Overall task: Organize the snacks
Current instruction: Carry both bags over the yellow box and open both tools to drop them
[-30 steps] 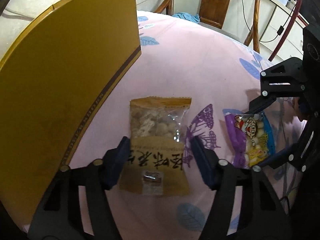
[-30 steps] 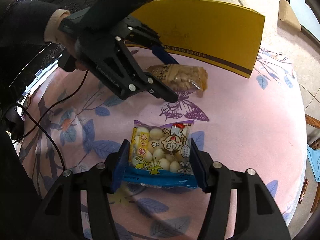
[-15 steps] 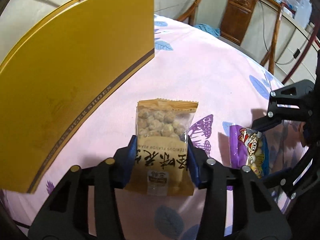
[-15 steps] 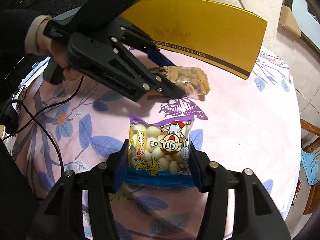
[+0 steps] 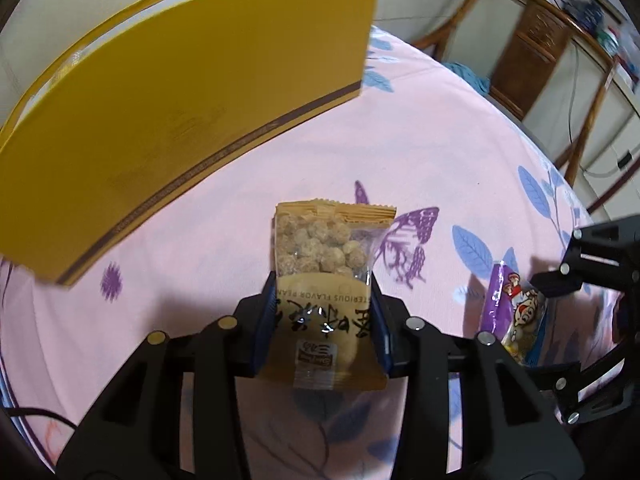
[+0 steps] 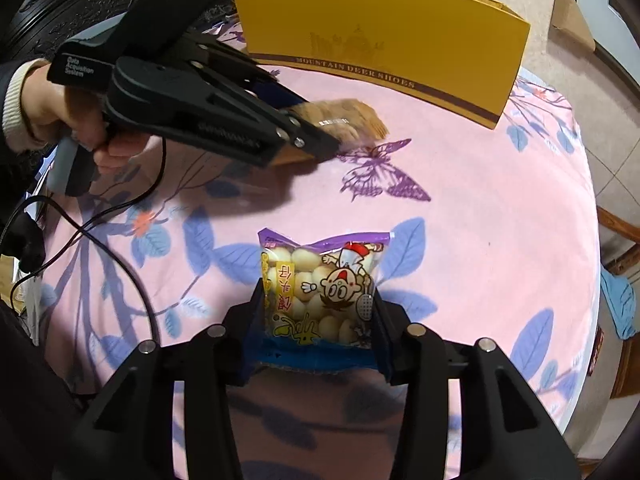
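Observation:
A tan bag of coated peanuts sits between the pads of my left gripper. The jaws are closing and squeeze its lower half, and it hangs just above the pink cloth. My right gripper is closing too, its pads pressing a purple and yellow bag of white puff balls, also raised off the cloth. The right wrist view shows the left gripper with the peanut bag to the upper left. A tall yellow shoe box stands open-topped at the far side of the table.
The round table wears a pink cloth with leaves and butterflies. A black cable trails across its left side below a person's hand. Wooden chairs and a blue cloth lie beyond the table's edge.
Both grippers have closed from wide open onto their bags and lifted them slightly off the cloth. The left one rolled and shifted, so the yellow box now shows more fully.

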Demonstrator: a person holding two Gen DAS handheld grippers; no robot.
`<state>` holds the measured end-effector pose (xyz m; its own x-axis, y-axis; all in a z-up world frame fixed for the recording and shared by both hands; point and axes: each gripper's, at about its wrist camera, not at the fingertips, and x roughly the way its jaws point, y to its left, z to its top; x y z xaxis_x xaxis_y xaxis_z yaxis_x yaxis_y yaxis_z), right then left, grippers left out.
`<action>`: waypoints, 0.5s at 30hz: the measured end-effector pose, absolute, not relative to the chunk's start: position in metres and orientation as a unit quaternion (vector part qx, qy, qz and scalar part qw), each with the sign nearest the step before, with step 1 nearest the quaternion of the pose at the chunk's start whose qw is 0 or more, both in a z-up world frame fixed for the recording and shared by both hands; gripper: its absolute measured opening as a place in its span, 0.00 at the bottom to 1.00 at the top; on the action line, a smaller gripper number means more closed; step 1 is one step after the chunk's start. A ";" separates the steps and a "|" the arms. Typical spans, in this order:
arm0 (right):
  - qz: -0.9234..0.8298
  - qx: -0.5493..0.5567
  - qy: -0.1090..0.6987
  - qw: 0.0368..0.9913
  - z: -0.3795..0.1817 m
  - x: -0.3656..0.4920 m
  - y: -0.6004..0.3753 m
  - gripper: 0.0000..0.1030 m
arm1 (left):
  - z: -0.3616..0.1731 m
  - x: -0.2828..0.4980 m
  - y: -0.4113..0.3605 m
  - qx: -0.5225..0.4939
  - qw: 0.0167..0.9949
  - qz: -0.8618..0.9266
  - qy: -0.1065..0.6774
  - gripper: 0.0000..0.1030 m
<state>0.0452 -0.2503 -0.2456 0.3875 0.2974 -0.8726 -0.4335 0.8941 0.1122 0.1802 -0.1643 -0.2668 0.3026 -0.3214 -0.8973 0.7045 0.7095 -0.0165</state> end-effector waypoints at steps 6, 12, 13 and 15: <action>0.213 -0.052 0.509 0.832 -0.235 0.035 -0.241 0.43 | -0.249 0.163 -0.132 0.136 0.809 -0.283 0.496 0.40; 0.203 -0.037 0.468 0.859 -0.197 0.030 -0.245 0.43 | -0.224 0.142 -0.090 0.084 0.832 -0.241 0.493 0.40; 0.199 -0.036 0.460 0.865 -0.188 0.029 -0.247 0.43 | -0.218 0.138 -0.085 0.080 0.835 -0.235 0.490 0.40; 0.193 -0.031 0.445 0.874 -0.175 0.027 -0.254 0.43 | -0.201 0.131 -0.073 0.070 0.845 -0.222 0.482 0.40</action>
